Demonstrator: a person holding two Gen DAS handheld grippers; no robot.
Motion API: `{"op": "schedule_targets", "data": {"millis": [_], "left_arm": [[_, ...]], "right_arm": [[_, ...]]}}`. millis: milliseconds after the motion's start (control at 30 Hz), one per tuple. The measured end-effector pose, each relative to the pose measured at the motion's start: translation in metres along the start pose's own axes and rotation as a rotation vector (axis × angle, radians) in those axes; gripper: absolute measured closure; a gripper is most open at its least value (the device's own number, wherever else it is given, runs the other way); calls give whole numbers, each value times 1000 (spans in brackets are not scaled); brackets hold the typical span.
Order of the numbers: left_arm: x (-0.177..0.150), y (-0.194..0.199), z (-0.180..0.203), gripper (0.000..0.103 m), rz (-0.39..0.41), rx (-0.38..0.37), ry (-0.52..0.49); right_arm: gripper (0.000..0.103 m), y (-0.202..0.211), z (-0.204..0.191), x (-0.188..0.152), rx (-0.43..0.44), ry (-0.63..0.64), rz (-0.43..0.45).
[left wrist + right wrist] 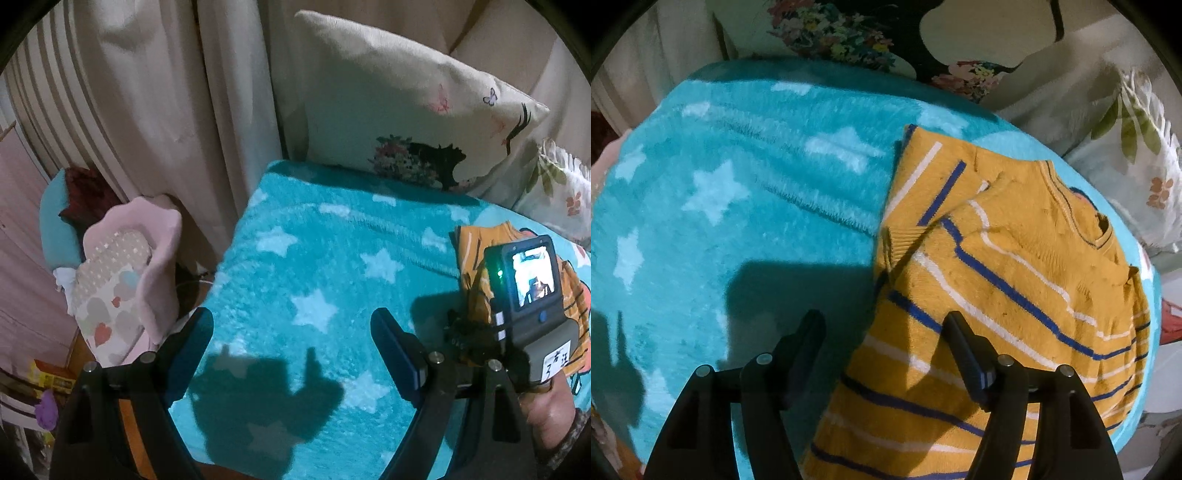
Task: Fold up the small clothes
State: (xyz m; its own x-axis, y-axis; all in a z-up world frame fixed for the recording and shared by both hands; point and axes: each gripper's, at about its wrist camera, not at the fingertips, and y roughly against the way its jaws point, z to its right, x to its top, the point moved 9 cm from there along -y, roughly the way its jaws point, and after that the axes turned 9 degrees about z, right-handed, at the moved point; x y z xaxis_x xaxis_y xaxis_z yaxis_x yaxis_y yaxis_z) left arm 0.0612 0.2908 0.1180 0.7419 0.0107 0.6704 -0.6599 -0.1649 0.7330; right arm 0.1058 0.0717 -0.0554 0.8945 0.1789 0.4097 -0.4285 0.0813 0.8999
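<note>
A small mustard-yellow sweater (pixel 1008 280) with blue and white stripes lies flat on a teal star-patterned blanket (pixel 746 206). Its left sleeve is folded across the chest, and its collar points to the far right. My right gripper (pixel 884 330) is open and empty, hovering over the sweater's left lower edge. My left gripper (pixel 291 332) is open and empty above bare blanket (pixel 314 266), well left of the sweater (pixel 476 258). In the left wrist view the right gripper's camera body and the hand holding it cover most of the sweater.
A cream printed pillow (pixel 399 110) and a floral frilled pillow (pixel 561 184) stand at the blanket's far edge. Beige curtains (pixel 166 92) hang behind. Off the blanket's left edge, a pink cushion (pixel 129 266) with a heart-print cushion sits lower down.
</note>
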Motion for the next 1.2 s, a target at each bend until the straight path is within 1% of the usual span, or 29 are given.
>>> {"op": "schedule_targets", "data": {"millis": [67, 167, 400, 533, 833, 933, 1100, 1167, 1200], "left_arm": [[1, 4, 1, 17, 9, -6, 4], [4, 10, 5, 17, 15, -40, 19], [7, 19, 9, 17, 27, -69, 29], [6, 20, 9, 16, 26, -67, 31], [5, 14, 3, 16, 24, -24, 19], [7, 15, 3, 16, 31, -36, 15], [11, 24, 10, 16, 55, -90, 18], [15, 29, 11, 16, 73, -88, 15], [20, 33, 12, 16, 96, -77, 11]], "right_arm": [[29, 1, -2, -1, -9, 7, 1], [29, 2, -4, -3, -10, 8, 0], [29, 4, -5, -5, -17, 19, -3], [29, 3, -5, -5, -19, 16, -7], [28, 2, -6, -4, -23, 19, -10], [28, 1, -5, -4, -22, 20, -10], [27, 1, -5, -4, -22, 18, -9], [27, 1, -4, -4, -22, 18, -8], [27, 0, -3, -4, -22, 18, -7]]}}
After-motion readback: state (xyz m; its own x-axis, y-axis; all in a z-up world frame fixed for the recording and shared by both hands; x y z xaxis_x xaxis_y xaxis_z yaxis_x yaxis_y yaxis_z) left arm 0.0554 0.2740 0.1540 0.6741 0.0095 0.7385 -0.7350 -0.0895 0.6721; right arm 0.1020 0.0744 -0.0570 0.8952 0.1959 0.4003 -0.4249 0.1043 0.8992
